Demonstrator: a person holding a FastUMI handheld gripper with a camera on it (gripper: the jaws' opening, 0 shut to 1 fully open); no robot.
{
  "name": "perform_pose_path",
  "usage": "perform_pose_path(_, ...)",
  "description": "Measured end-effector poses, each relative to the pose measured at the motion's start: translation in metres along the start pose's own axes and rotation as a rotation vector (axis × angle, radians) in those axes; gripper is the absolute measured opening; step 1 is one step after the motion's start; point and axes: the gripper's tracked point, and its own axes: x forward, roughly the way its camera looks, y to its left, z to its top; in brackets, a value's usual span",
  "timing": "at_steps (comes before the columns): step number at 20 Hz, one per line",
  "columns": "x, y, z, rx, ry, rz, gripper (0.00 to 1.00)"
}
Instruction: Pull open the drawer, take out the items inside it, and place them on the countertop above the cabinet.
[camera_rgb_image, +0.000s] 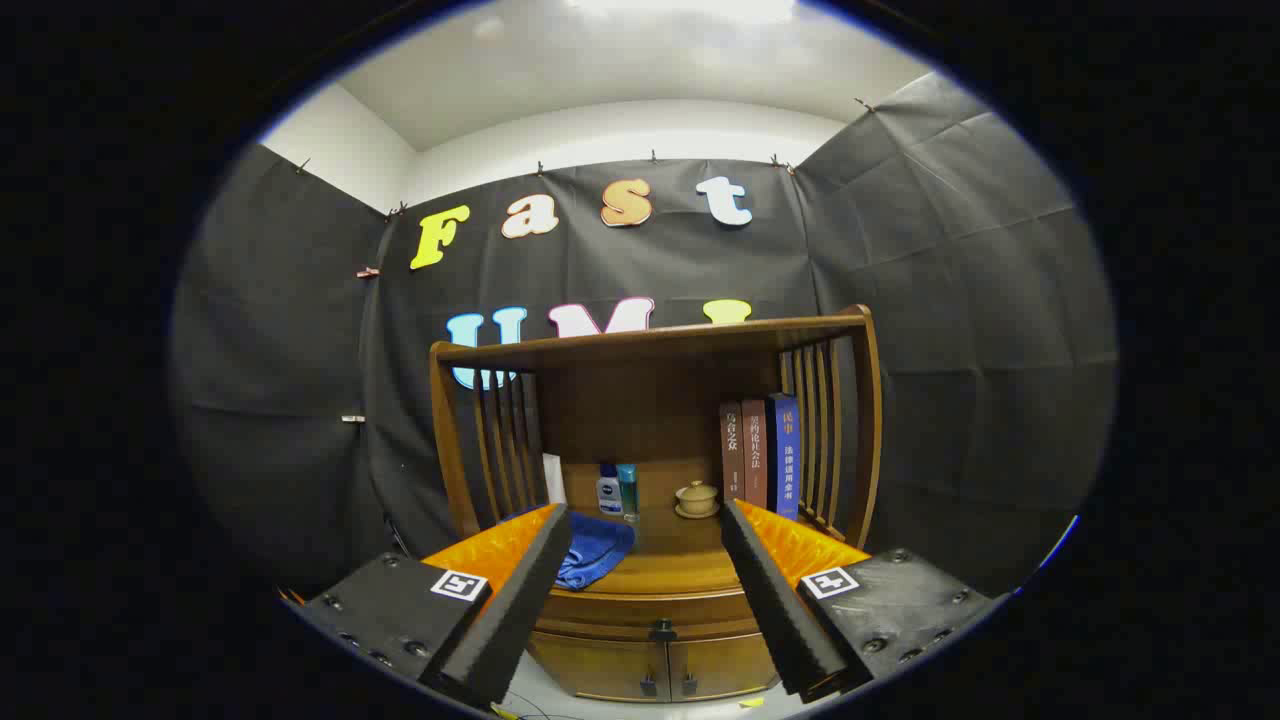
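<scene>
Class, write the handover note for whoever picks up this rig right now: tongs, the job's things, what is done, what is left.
Tongs: open, holding nothing, set back from the cabinet.
Drawer: shut, its knob between the fingers and beyond them.
Countertop already carries a blue cloth, two bottles, a lidded cup and books.
Done: nothing yet.
Left: pull the drawer open, lift its items out, set them on the countertop.

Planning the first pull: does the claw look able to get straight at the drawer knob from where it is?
Probably yes. The claw is open, and the drawer knob sits between its fingers and ahead of them. Nothing stands in between; the blue cloth lies higher, on the countertop.
</scene>
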Motion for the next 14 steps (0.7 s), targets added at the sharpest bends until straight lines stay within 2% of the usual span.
perform_pose_path(14, 0.0004, 0.0073, -0.0054, -0.025, 0.032, 0.012, 0.98)
